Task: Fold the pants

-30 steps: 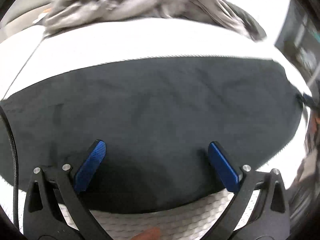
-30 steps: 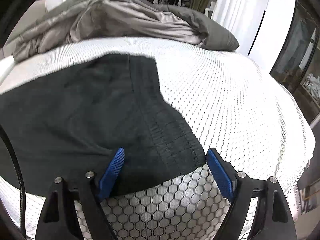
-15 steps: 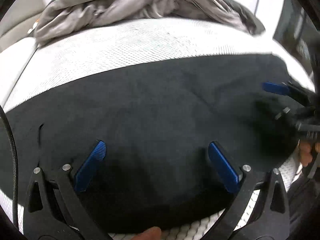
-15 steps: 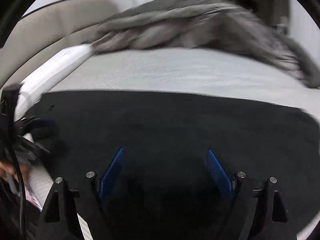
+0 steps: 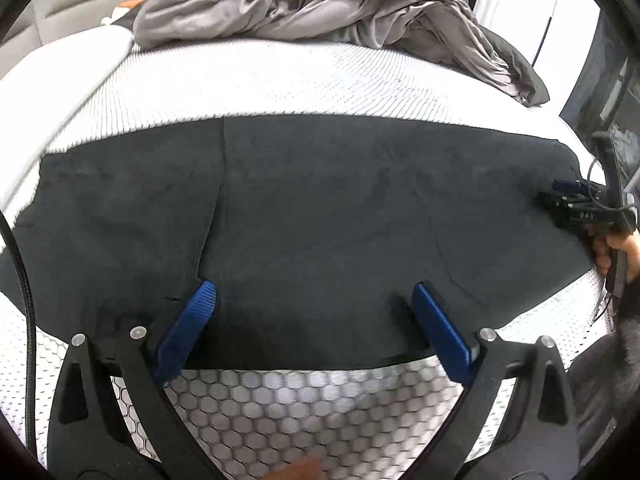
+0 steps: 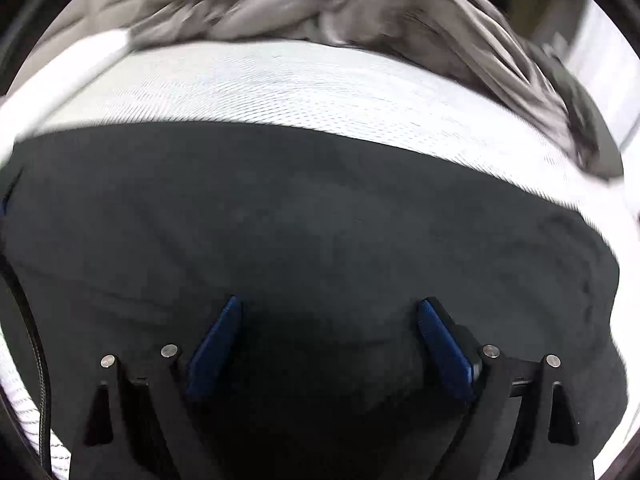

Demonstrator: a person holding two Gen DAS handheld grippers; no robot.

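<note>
Pants one pair, bedding heap one, hand-held grippers two, jaws apart

I see bare mattress open across the middle band; the rumpled grey duvet blocks the top of frame.

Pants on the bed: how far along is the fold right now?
Done: the black pants lie spread flat across the white mattress, and one layer already overlaps another along a vertical edge on their left part. In hand: nothing; the left tongs and the right tongs stand open over the fabric, the right jaws having just widened. Left: grip an edge and make the next fold.
</note>
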